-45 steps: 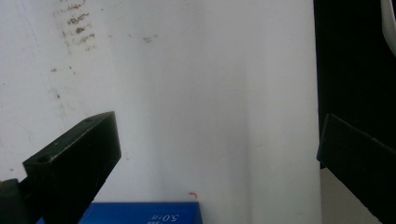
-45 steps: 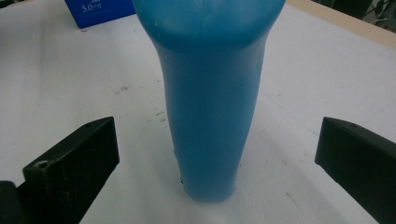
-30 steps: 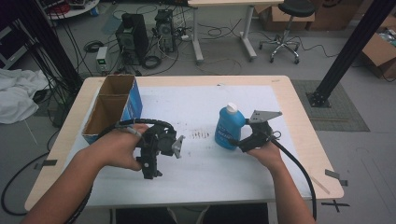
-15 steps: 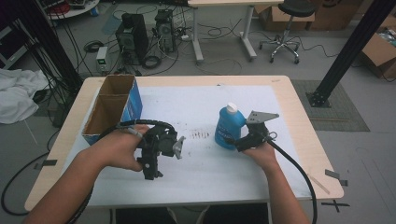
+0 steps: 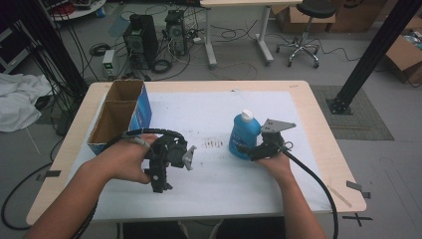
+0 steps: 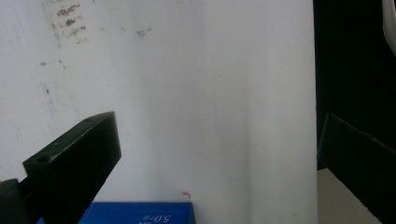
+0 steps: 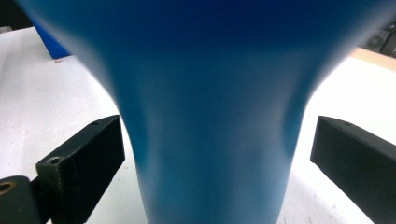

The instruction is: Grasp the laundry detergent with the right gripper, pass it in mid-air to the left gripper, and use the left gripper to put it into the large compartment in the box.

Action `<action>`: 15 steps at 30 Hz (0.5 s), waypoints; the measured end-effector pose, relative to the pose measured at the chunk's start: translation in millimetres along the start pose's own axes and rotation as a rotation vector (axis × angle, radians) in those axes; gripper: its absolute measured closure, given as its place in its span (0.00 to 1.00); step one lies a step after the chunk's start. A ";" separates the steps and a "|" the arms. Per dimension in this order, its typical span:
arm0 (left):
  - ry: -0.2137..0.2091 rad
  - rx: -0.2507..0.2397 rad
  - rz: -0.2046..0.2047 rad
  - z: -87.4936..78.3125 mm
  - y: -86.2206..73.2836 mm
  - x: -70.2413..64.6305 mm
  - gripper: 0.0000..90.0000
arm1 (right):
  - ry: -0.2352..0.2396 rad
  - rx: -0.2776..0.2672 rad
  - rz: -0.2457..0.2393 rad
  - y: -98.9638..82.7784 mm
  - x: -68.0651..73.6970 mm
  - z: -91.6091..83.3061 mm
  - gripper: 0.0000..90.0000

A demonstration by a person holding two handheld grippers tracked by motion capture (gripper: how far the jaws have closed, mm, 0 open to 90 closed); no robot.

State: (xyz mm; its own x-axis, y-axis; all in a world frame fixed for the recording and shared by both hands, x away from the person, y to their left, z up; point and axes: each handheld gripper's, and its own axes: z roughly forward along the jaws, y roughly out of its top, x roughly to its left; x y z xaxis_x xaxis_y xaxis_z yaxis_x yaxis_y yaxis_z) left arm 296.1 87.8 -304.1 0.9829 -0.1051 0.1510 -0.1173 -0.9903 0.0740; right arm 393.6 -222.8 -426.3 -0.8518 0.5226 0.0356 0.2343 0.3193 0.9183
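Though between them, blue bottle (image 7: 205, 116) untouched by wide-spread right gripper (image 7: 219, 154) fingers (image 7: 81, 163).

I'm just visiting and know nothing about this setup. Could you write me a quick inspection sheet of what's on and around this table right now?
Surface: wooden table under a white sheet with small dark smudges.
Job's things: blue bottle with a white cap, upright; open cardboard box with a blue side, at the left edge.
Clutter: nothing seen.
Grippers: right tool open, its jaws on either side of the bottle with gaps showing; left tool open over bare sheet, holding nothing.
Cables: one black cable trails from the right tool off the near edge.
Surroundings: computer towers, loose floor cables, an office stool, cardboard boxes, white cloth at left.
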 end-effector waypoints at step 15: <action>-0.009 0.010 0.000 3.4 0.1 0.8 0.00 | 0.019 -0.008 -0.011 -1.1 1.0 2.1 0.13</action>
State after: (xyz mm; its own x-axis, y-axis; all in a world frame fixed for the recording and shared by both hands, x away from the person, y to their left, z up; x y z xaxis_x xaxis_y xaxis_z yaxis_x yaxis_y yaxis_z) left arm 297.3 87.3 -307.4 0.9841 -0.1059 0.1424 -0.1159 -0.9912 0.0640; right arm 393.4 -220.9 -428.1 -0.8632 0.5038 0.0333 0.2215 0.3185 0.9217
